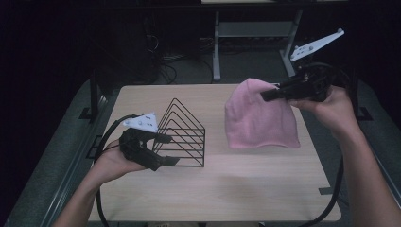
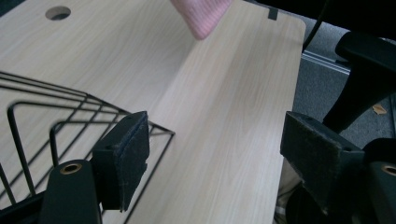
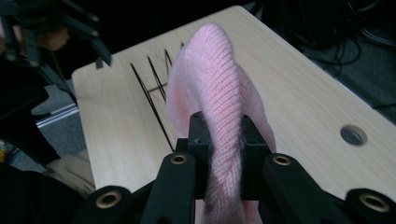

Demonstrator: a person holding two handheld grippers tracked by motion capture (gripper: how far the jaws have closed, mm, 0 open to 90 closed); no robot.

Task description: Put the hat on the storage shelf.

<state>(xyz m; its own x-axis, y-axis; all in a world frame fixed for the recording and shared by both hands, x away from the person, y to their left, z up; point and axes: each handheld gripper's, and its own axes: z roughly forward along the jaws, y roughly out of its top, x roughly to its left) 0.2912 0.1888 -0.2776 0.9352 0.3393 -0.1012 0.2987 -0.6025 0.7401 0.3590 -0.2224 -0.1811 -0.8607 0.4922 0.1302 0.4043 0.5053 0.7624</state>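
A pink knitted beanie (image 1: 259, 118) hangs above the right half of the wooden table (image 1: 217, 189), pinched at its crown by my right gripper (image 1: 270, 93). In the right gripper view the pads squeeze a fold of the beanie (image 3: 219, 116) and the rest droops past them. A black wire rack (image 1: 182, 132) with pointed dividers stands on the left half of the table. My left gripper (image 1: 166, 149) hovers at the rack's near left corner, jaws wide apart and empty. In the left gripper view the rack (image 2: 56, 121) lies behind the left pad and a corner of the beanie (image 2: 201, 16) shows at the top.
A round cable hole (image 3: 353, 135) is cut in the tabletop near a far corner. Table legs and a metal frame (image 1: 250, 33) stand on the dark floor beyond the far edge. Cables trail from both grippers off the near edge.
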